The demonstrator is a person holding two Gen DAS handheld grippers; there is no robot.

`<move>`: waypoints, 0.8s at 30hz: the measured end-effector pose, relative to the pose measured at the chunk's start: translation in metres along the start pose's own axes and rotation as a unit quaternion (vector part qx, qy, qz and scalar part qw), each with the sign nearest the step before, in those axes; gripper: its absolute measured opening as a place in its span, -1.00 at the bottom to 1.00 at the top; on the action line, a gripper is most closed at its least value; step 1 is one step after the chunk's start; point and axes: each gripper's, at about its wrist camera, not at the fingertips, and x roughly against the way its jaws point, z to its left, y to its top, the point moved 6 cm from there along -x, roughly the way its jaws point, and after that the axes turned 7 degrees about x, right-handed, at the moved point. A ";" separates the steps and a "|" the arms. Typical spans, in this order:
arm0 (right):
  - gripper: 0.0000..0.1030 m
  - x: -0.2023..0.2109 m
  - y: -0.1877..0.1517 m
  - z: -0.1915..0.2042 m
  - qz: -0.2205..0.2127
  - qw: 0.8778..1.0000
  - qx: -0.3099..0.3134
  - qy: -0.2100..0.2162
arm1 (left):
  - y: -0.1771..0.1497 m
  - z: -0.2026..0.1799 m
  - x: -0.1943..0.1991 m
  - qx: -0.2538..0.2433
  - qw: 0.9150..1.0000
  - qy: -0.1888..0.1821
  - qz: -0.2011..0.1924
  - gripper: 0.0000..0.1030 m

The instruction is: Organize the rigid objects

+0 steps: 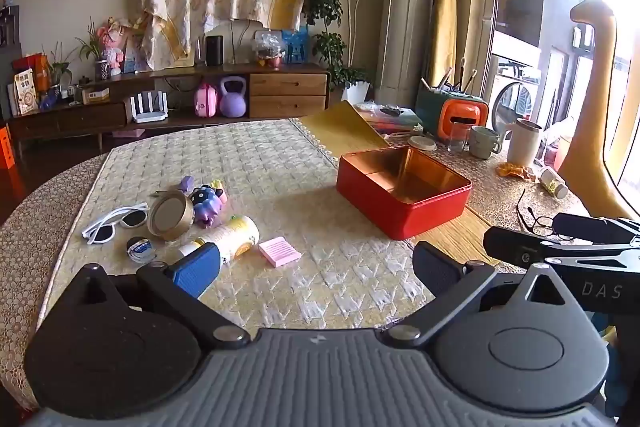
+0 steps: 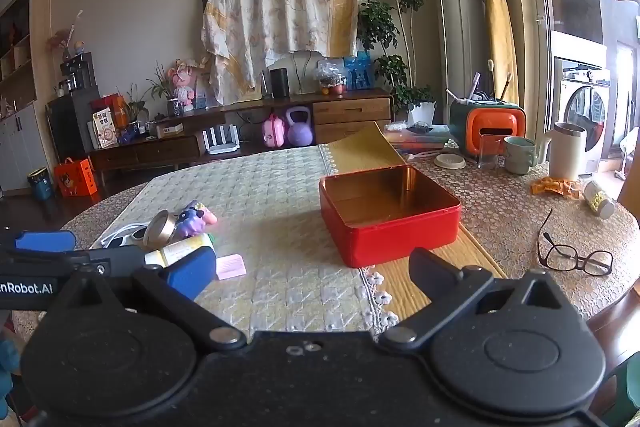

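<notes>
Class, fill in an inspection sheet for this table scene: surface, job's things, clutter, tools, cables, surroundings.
Surface: quilted cloth over a round table.
Job's things: open red tin, empty; sunglasses, gold round tin, purple toy, bottle lying down, pink notepad.
Clutter: eyeglasses, mugs, orange organizer.
Tools: left tool and right tool open, holding nothing.
Cables: nothing seen on the table.
Surroundings: sideboard, potted tree, washing machine.
</notes>
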 end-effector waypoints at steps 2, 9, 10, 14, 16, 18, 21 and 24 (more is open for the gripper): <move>0.99 0.000 0.000 0.000 0.003 1.000 0.000 0.000 | 0.000 0.000 0.000 -0.007 1.000 0.003 -0.004 1.00; 0.99 0.002 0.000 0.000 0.000 1.000 -0.002 0.001 | 0.002 0.002 0.003 -0.006 1.000 0.001 -0.003 1.00; 0.99 0.001 0.000 0.000 0.000 1.000 -0.002 0.001 | 0.002 0.003 0.000 -0.008 1.000 0.002 -0.004 1.00; 0.99 0.002 0.001 0.000 -0.002 1.000 0.000 0.001 | 0.003 0.000 0.002 -0.014 1.000 0.006 -0.010 1.00; 0.99 0.002 0.001 0.000 -0.002 1.000 -0.001 0.001 | 0.003 0.001 0.003 -0.012 1.000 0.004 -0.010 1.00; 0.99 0.001 0.000 0.000 -0.003 1.000 -0.001 0.002 | 0.002 0.000 0.005 -0.011 1.000 0.004 -0.011 1.00; 0.99 0.001 0.000 0.000 -0.004 1.000 -0.001 0.001 | 0.002 0.000 0.006 -0.011 1.000 0.005 -0.013 1.00; 0.99 0.002 0.001 0.001 -0.004 1.000 -0.001 0.001 | 0.002 0.000 0.007 -0.009 1.000 0.005 -0.013 1.00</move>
